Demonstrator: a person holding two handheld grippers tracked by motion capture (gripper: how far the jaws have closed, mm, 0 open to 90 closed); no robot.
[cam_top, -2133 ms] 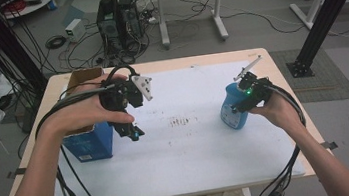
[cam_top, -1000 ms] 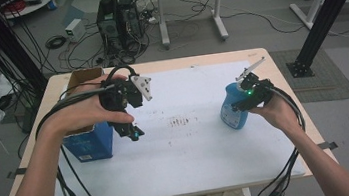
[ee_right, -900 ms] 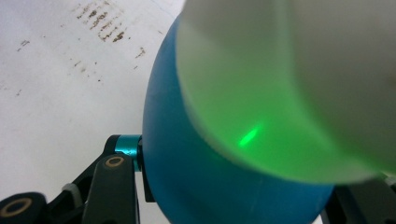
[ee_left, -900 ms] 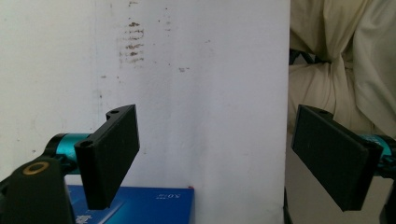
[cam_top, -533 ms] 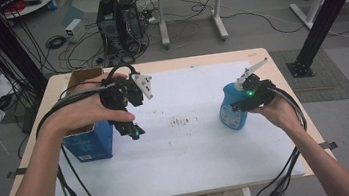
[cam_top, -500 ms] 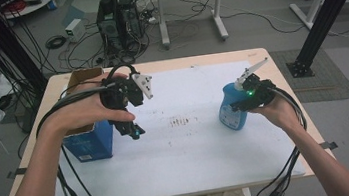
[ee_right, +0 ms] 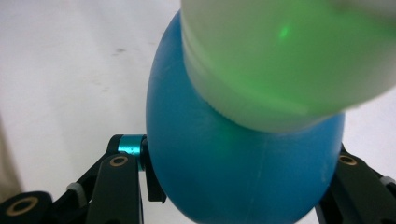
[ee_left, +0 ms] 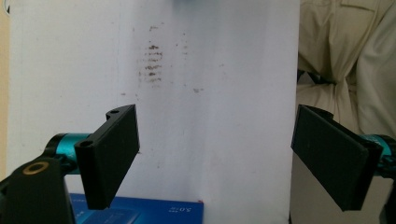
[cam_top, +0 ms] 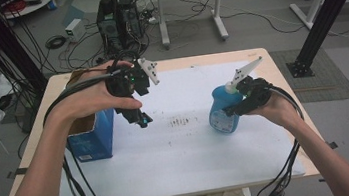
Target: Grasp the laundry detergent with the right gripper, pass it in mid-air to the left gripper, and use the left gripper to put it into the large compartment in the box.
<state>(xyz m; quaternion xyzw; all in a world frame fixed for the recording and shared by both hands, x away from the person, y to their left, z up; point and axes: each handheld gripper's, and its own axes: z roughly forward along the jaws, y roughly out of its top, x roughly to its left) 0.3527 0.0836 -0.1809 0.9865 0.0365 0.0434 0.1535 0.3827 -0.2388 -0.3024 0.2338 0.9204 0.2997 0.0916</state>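
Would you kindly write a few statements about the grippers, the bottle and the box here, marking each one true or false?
1. The right gripper is closed on the blue spray bottle. True.
2. The left gripper holds the blue cardboard box. False: its fingers stand wide apart with nothing between them, above the white mat.
3. The spray bottle lies flat on its side. False: it is upright, slightly tilted.
4. Small dark smudges mark the mat between the two grippers. True.
5. The blue cardboard box stands at the mat's left edge. True.
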